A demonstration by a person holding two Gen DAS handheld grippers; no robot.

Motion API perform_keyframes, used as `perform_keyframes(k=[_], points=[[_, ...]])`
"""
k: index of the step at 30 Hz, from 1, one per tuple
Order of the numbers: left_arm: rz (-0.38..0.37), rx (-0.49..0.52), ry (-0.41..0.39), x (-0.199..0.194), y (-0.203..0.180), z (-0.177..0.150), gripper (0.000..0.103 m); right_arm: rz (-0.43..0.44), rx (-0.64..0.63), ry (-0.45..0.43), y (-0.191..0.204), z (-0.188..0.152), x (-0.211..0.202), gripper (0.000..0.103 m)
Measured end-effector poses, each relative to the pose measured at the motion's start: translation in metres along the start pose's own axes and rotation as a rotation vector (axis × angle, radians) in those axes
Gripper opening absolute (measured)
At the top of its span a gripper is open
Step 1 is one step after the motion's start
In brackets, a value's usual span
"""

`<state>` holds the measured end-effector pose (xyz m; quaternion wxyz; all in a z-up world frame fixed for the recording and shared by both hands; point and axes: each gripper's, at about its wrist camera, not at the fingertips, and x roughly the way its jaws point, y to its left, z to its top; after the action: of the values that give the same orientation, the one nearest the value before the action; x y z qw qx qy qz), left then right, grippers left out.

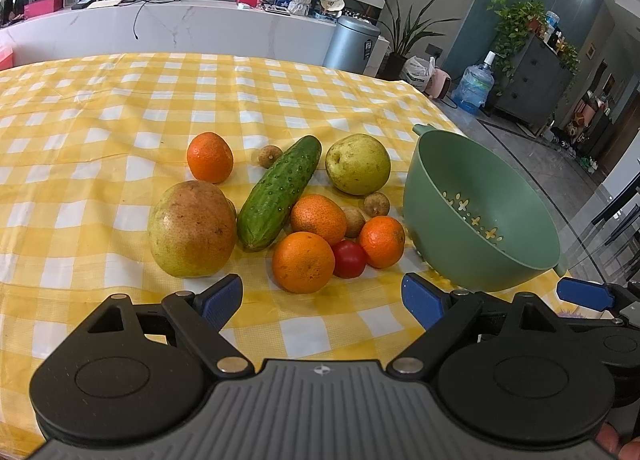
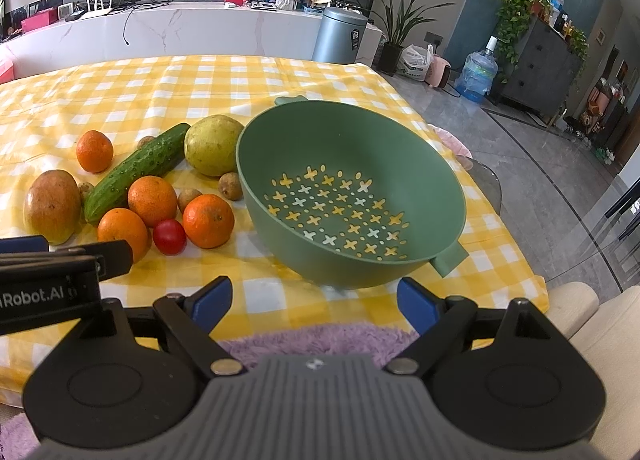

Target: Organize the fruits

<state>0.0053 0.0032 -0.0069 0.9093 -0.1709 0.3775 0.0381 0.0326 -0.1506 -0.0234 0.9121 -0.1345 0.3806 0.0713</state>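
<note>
A pile of produce lies on the yellow checked tablecloth [image 1: 100, 108]: a mango [image 1: 192, 229], a cucumber [image 1: 280, 192], a pear [image 1: 357, 164], several oranges [image 1: 303, 262], a small red tomato [image 1: 349, 259] and small brown longans [image 1: 376, 204]. An empty green colander [image 1: 480, 212] stands to their right; it fills the centre of the right wrist view [image 2: 352, 192]. My left gripper [image 1: 322, 302] is open and empty, just in front of the nearest orange. My right gripper [image 2: 312, 300] is open and empty, in front of the colander's near rim.
The table's right edge drops to a grey floor [image 2: 540, 148] with a cabinet, plants and a water bottle [image 2: 478, 76]. A purple fluffy cloth [image 2: 320, 340] lies at the near table edge. A white counter [image 1: 200, 24] runs behind the table.
</note>
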Motion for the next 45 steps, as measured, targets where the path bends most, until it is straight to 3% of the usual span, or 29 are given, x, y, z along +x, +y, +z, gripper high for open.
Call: perform_keyframes(k=[39, 41, 45], points=[[0.010, 0.014, -0.003, 0.003, -0.005, 0.001, 0.103, -0.003, 0.009, 0.004, 0.001, 0.001, 0.000, 0.085], [0.027, 0.025, -0.027, -0.001, -0.004, 0.003, 0.103, -0.003, 0.008, -0.010, 0.002, 0.002, -0.003, 0.085], [0.071, 0.045, -0.064, -0.014, 0.010, 0.011, 0.103, 0.030, -0.021, -0.116, 0.007, 0.004, -0.024, 0.086]])
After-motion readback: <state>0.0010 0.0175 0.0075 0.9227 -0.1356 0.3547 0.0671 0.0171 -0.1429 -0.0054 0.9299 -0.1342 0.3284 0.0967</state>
